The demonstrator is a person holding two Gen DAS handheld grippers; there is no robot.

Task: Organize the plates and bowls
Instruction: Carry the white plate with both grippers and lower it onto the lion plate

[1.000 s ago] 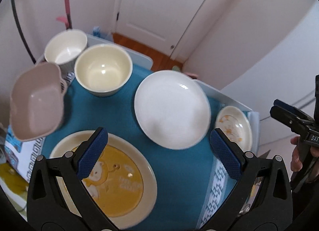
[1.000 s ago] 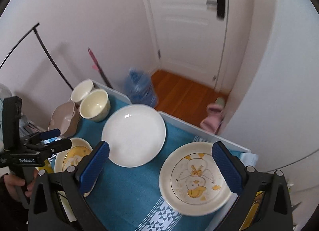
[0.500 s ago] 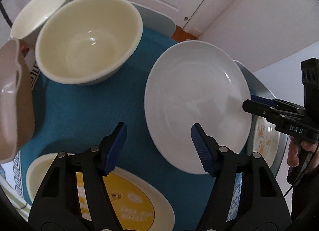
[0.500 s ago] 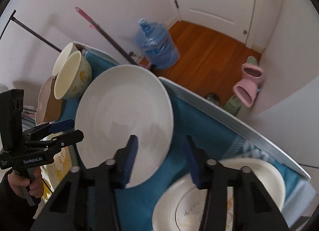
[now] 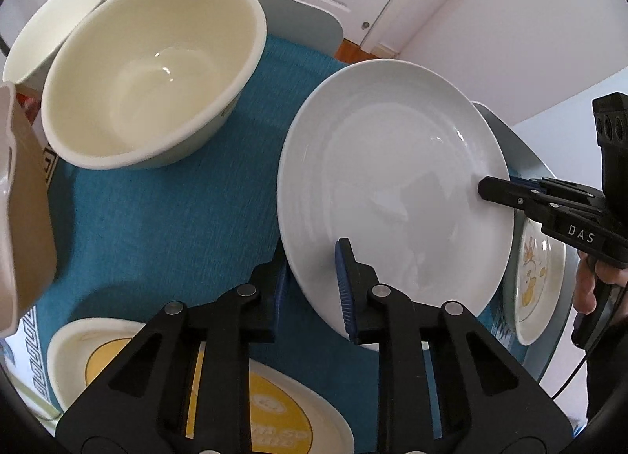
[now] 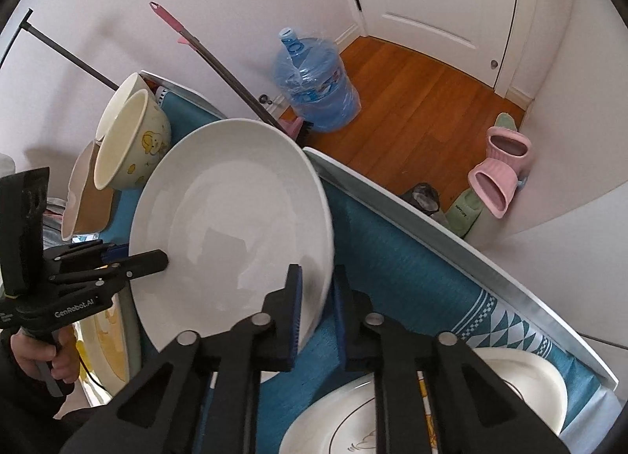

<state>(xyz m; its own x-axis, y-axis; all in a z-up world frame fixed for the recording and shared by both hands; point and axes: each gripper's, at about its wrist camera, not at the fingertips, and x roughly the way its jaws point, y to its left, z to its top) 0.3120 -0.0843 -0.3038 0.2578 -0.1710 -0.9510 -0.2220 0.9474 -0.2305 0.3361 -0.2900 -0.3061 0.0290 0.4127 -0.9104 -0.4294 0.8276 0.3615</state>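
Two wrist views of one grasp on the round white ceramic plate [image 5: 392, 187], which lay on the teal woven table mat [image 5: 165, 210].

Left wrist view: the left gripper [image 5: 312, 281] straddled the plate's near-left rim, its jaws closing with the rim between the blue pads [image 5: 344, 289]. The right gripper [image 5: 510, 195] entered from the right, clamped on the opposite rim. Only this view showed the cream bowl's [image 5: 149, 73] glossy interior at far left, a white bowl [image 5: 55, 26] behind it, a pinkish-beige square dish [image 5: 19, 218] at the left edge, a yellow-centred plate [image 5: 235, 407] nearest the camera, and a small duck-printed plate [image 5: 537, 281] on the right.

Right wrist view: the right gripper [image 6: 316, 297] was clenched on the plate's near rim. Only this view showed the duck motif on the cream bowl's outer wall, a blue water jug [image 6: 314, 89] on the wooden floor [image 6: 424, 101], pink slippers [image 6: 498, 171], and a pink-handled broom [image 6: 219, 69] against the wall.
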